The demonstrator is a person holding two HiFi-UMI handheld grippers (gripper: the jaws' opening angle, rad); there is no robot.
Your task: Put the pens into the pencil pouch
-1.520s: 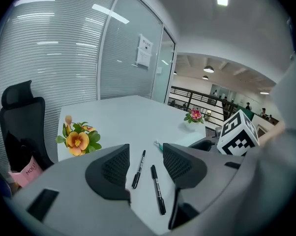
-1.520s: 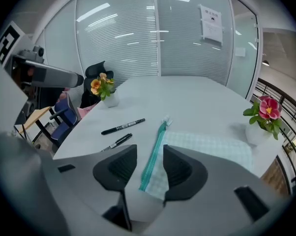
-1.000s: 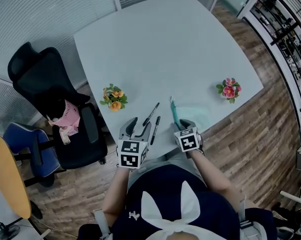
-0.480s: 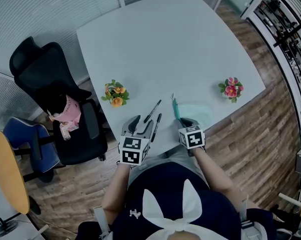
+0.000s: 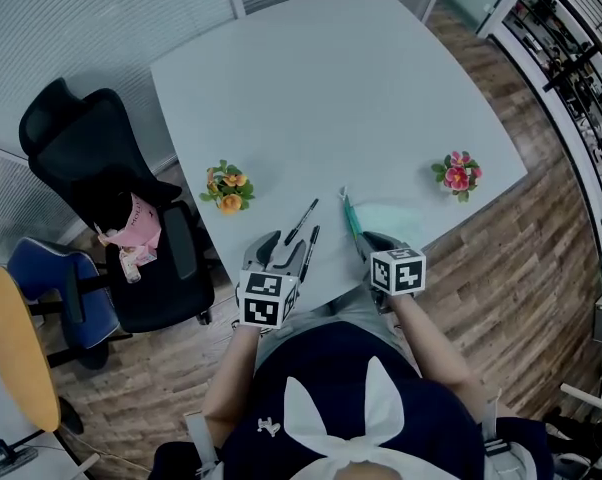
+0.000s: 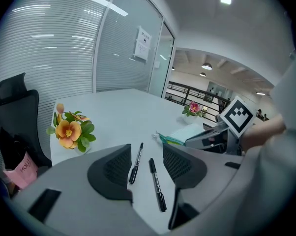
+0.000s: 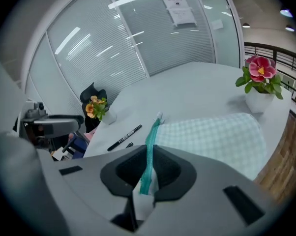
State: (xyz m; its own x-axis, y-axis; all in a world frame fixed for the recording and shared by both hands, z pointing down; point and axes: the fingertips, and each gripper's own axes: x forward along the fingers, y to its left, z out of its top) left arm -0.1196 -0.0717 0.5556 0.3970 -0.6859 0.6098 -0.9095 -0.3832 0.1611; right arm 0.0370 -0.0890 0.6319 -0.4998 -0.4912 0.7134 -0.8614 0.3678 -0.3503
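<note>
- Table (image 5: pixel 331 88): white, with two small flower pots, two pens and a pouch on it.
- Two black pens lie side by side on the table near the person and do not touch: the far pen (image 5: pixel 302 222) and the near pen (image 5: pixel 309 255).
- The far pen has white writing on its side. It is too small to read.
- The left tongs (image 5: pixel 276 248) are wide open and hold nothing.
- In the left gripper view both pens show in the gap of the left tongs (image 6: pixel 144 163), lying flat on the table. The far pen (image 6: pixel 136 162) is by the left jaw and the near pen (image 6: pixel 157 183) is nearer the right jaw.
- The pencil pouch (image 5: pixel 386 220) is pale green with little checks. It lies to the right of the pens, and no pen is in it.
- The right tongs (image 5: pixel 366 240) have just been closing. In the right gripper view, the right tongs (image 7: pixel 148 173) pinch the near end of the teal zip edge (image 7: pixel 150 141) of the pencil pouch (image 7: pixel 212 136).
- An orange flower pot (image 5: pixel 226 190) stands left of the pens.
- A pink flower pot (image 5: pixel 456 177) stands well to the right, near the table's edge.
- A paper sheet (image 6: pixel 144 43) hangs on the glass wall. Its words cannot be read.
- A pink bag (image 5: pixel 133 233) with unclear print sits on the black chair (image 5: pixel 81 158).
</note>
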